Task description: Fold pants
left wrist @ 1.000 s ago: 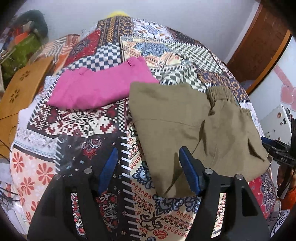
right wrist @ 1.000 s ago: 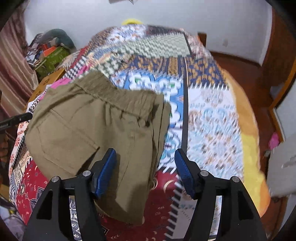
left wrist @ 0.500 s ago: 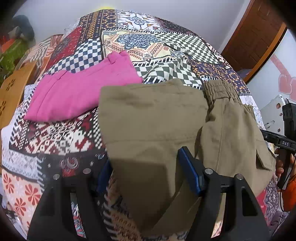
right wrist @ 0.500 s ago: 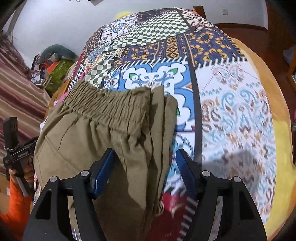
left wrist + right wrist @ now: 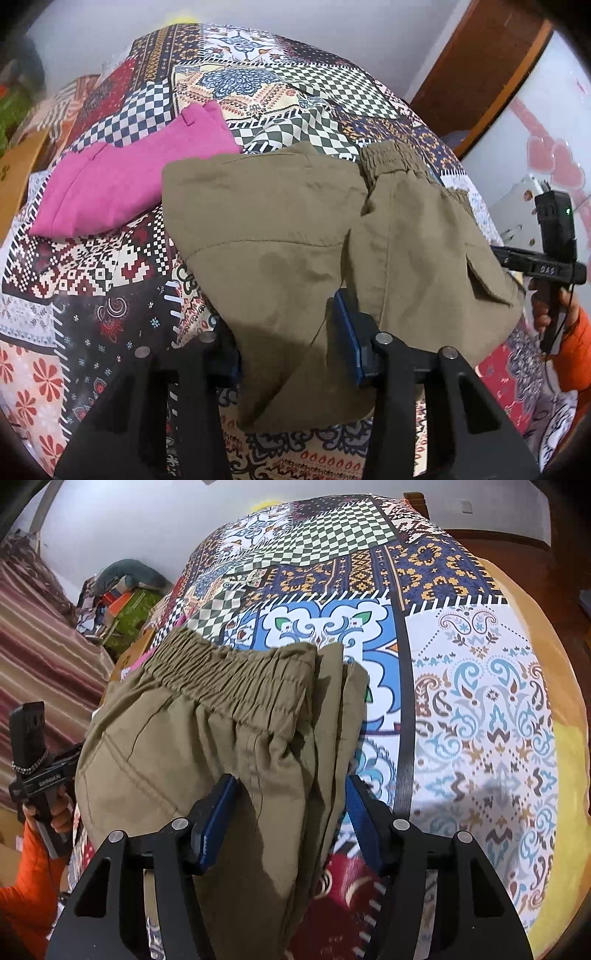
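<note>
Near the front edge of the bed (image 5: 110, 295), on the patchwork bedspread, lie the olive pants (image 5: 280, 236), already doubled over, elastic waistband (image 5: 229, 679) toward the right side and pointing at the far edge. Pink folded garment (image 5: 122, 184) sits just beside them, farther left, touching or nearly so.

Left gripper (image 5: 284, 354): jaws closing, front hem-side edge of the pants between them; left pad is hidden under cloth, so can't tell if pads press yet. Right gripper (image 5: 284, 816): jaws also closing, straddling the bunched fabric below the waistband, with a visible gap on the right pad side, so not clamped yet.

Doing the step well, my read: this is the grab for the next fold. Both claws should bite all stacked layers, not only the top one, or the fold will split when lifted. Pinch close to the near edge and at matching depth on both sides. Lift together and carry toward the far edge so the crease stays straight. Keep clear of the pink garment.

Versus a second ago: both cameras are closer and lower over the pants. Back then the left jaws stood over bare bedspread beside the cloth edge; now cloth fills the gap. Both pairs of jaws stand narrower, the left much more so.
</note>
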`<control>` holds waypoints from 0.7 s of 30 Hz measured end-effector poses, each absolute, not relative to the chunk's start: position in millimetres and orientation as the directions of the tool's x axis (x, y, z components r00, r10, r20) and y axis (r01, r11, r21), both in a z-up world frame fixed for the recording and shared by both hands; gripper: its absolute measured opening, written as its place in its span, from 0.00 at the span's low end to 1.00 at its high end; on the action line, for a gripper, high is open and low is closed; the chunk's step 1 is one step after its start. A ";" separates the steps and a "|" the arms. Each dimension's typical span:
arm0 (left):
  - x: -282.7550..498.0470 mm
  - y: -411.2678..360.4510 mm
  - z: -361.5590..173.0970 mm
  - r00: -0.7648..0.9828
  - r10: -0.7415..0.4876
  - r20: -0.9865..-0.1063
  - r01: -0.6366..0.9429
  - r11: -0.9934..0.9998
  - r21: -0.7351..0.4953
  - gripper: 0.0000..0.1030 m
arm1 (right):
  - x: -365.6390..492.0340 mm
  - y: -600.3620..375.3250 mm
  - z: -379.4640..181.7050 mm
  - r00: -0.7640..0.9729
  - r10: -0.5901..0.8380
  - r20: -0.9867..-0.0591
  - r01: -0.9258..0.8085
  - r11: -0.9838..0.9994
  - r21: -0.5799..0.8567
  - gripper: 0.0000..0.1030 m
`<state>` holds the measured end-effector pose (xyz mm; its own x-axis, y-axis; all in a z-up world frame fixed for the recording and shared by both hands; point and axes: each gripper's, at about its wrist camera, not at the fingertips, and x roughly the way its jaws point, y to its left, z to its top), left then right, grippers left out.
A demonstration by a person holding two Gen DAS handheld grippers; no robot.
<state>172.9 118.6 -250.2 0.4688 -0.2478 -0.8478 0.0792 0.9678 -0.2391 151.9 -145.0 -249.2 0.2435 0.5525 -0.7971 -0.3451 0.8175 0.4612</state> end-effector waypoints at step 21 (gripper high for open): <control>199.6 110.4 -230.1 0.523 -0.241 -0.818 0.043 0.965 -0.257 0.06 | 162.9 -138.4 -238.4 0.325 0.558 -0.763 -0.339 0.822 0.457 0.19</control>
<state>199.6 110.4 -230.1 0.5231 -0.2407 -0.8176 0.0425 0.9655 -0.2570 162.9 -138.4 -238.4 0.3252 0.5580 -0.7634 -0.3392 0.8224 0.4567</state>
